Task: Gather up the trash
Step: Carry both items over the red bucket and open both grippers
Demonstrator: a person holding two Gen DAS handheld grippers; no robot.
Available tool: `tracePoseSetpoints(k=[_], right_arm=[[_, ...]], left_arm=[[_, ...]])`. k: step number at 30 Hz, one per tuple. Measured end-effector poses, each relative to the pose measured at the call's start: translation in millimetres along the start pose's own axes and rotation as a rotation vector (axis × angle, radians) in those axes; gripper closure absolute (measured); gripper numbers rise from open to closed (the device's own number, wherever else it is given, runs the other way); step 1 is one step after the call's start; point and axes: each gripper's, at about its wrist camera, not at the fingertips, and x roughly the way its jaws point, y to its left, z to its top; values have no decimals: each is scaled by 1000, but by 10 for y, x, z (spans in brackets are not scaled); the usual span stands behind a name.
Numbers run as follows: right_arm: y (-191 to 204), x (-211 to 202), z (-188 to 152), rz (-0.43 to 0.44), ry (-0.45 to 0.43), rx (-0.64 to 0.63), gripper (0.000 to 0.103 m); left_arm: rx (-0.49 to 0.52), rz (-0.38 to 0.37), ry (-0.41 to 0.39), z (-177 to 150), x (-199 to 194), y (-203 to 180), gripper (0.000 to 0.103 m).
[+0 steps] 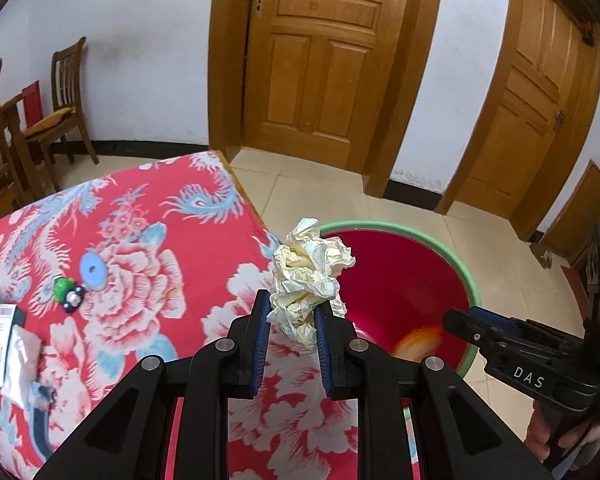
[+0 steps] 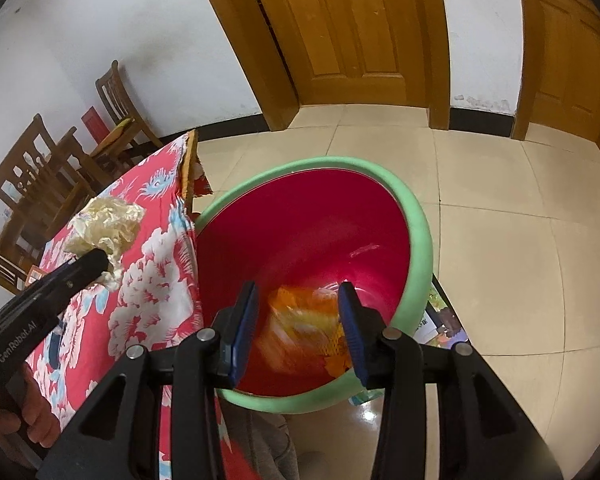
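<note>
A: Biggest thing first: the red bin (image 2: 300, 232) with the green rim fills the centre of the right wrist view, mouth wide, hard against the table's floral cloth (image 1: 132, 240) at its left edge.

B: And the left gripper (image 1: 291, 320)?

A: Pinched narrow on the crumpled paper wad (image 1: 310, 272), mid-frame in the left view, right over the seam where cloth meets rim. I'd carry it further right, past the rim, before letting go, or it may drop on the cloth.

B: Room to do that?

A: Bare tiled floor (image 2: 500, 240) lies beyond the bin, doors well apart. But the right gripper (image 2: 298, 320) hangs over the bin's near side, so keep apart from it.

B: Is it holding anything?

A: Half spread; a blurred orange wrapper (image 2: 300, 320) shows between the fingers, seemingly loose and falling.
</note>
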Motion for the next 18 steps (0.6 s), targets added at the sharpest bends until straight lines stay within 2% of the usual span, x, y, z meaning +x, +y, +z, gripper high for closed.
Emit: tracePoseSetpoints(k=[13, 18], right_arm=[[-150, -103, -27, -19, -25, 30, 59], [-219, -135, -21, -33, -31, 44, 59]], left_arm=[[44, -53, 27, 29, 213, -264, 81], [56, -80, 39, 38, 313, -356, 76]])
